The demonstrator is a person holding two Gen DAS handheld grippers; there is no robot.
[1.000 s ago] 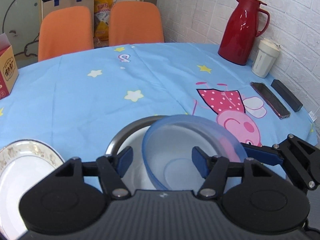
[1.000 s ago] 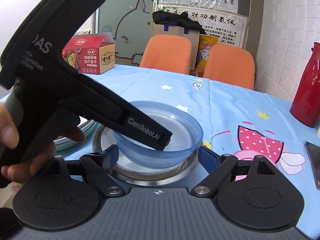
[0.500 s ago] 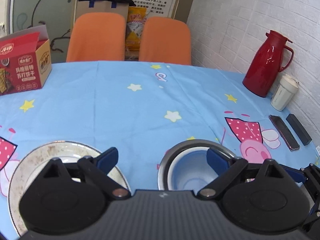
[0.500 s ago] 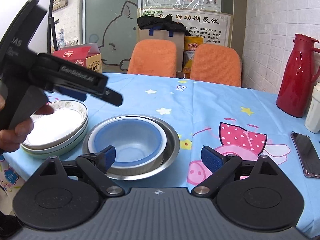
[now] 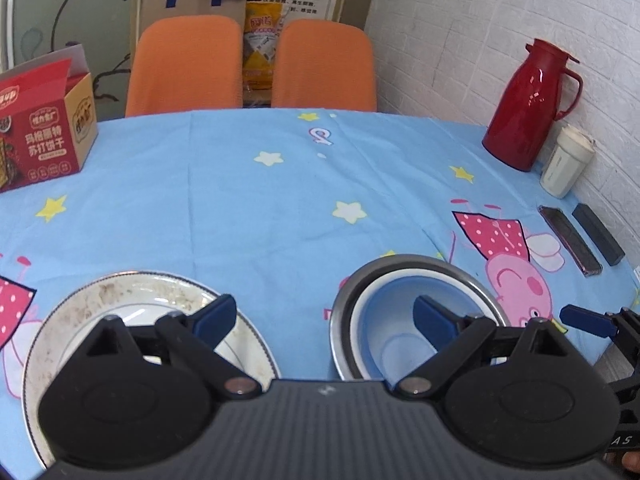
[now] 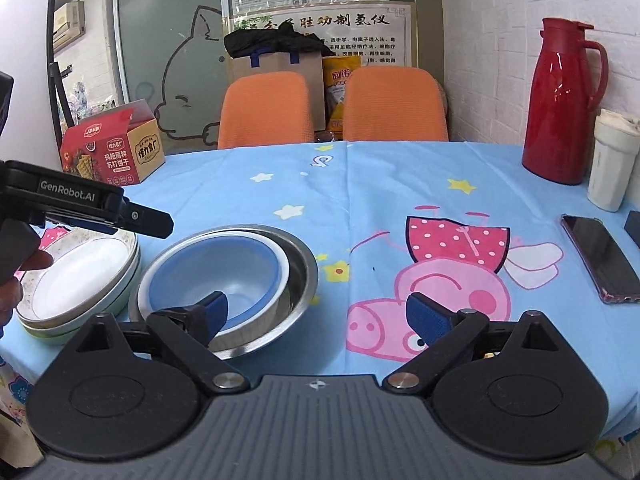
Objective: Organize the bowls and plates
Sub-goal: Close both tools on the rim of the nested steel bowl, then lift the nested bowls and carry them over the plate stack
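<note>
While both tongs gape empty, left tongs [image 6: 148,222] read "GenRobot.AI", blue bowl [image 6: 216,268] nested, right tongs [image 6: 316,314].

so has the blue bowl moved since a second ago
Yes. The blue bowl was tilted above the steel bowl in the left gripper; now it sits nested inside, released, both grippers open.

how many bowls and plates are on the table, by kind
Bowls: 3, nested: blue bowl in white bowl in steel bowl.
Plates: 2 or more in one plate stack; exact count unclear.
Total: at least 5.
</note>
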